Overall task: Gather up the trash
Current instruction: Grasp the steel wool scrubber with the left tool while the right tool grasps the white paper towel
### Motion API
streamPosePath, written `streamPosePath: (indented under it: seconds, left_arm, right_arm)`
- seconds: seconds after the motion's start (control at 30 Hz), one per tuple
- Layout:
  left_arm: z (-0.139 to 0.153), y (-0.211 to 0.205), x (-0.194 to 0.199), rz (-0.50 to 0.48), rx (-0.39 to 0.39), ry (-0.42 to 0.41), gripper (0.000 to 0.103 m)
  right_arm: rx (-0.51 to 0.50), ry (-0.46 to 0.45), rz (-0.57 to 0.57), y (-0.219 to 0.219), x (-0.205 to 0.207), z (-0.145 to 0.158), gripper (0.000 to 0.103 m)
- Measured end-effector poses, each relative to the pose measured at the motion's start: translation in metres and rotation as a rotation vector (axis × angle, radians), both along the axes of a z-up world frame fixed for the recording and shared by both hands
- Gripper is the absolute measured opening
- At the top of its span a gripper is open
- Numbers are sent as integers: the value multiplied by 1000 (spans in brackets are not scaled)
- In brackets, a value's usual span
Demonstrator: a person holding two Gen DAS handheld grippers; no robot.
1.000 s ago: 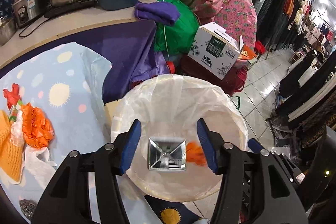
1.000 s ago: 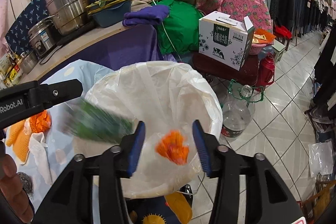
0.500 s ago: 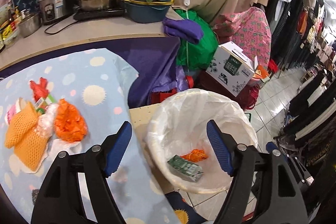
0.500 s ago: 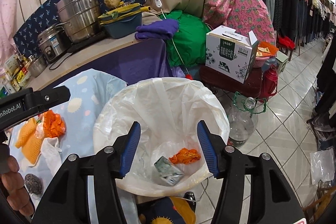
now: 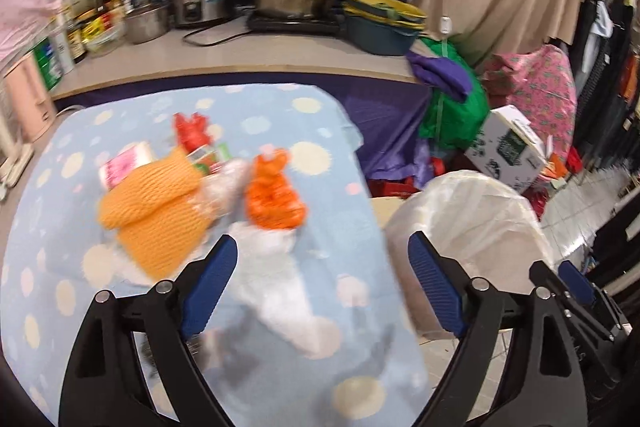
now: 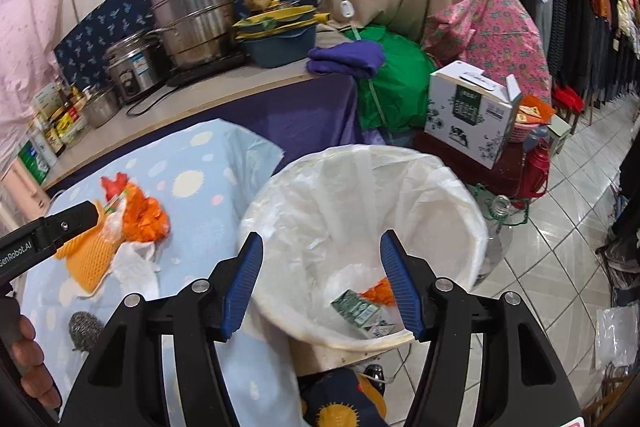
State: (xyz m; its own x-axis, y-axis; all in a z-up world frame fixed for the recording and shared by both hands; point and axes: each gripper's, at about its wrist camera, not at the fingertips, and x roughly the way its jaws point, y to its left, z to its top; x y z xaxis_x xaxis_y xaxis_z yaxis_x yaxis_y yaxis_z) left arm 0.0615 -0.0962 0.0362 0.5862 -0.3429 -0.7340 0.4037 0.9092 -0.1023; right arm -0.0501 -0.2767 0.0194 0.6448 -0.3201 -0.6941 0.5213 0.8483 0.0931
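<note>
My left hand-held gripper (image 5: 318,291) hangs wide open and empty over the blue spotted cloth on the table (image 5: 280,115), aimed at the litter there; an orange mesh sleeve (image 5: 154,203), a crumpled orange wrapper (image 5: 276,195) and a white tissue (image 5: 280,279) lie bunched together, with a steel scourer (image 6: 84,327) nearer me; my right hand-held gripper (image 6: 322,287) waits, jaws also wide and empty, above the lined waste bin (image 6: 472,223) beside the table; a green drink carton (image 6: 358,309) and an orange scrap (image 6: 378,293) already sit at its bottom, so the job looks partly done; the bin stands close, I judge, to keep each drop short.
</note>
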Motion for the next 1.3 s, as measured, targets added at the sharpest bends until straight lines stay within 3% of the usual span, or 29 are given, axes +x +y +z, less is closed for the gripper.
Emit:
streamPosePath:
  seconds: [0.13,0.43,0.8,0.97,1.3]
  left_arm:
    - [-15,43,-1,96,78,-8,89]
    - [-66,117,2,199,118,134,90]
    - [-101,132,9,220,77,225,91]
    - [-104,130,13,195,65,232,90]
    - [-106,126,17,134,42,258,60]
  right_arm:
    - [9,18,57,26,9,-6,59]
    - [43,60,145,71,30,-25,59]
    - [57,123,258,113,63,-50,59]
    - [46,141,289,123,80,-59,59]
    - [25,161,346,139,120,-76,59]
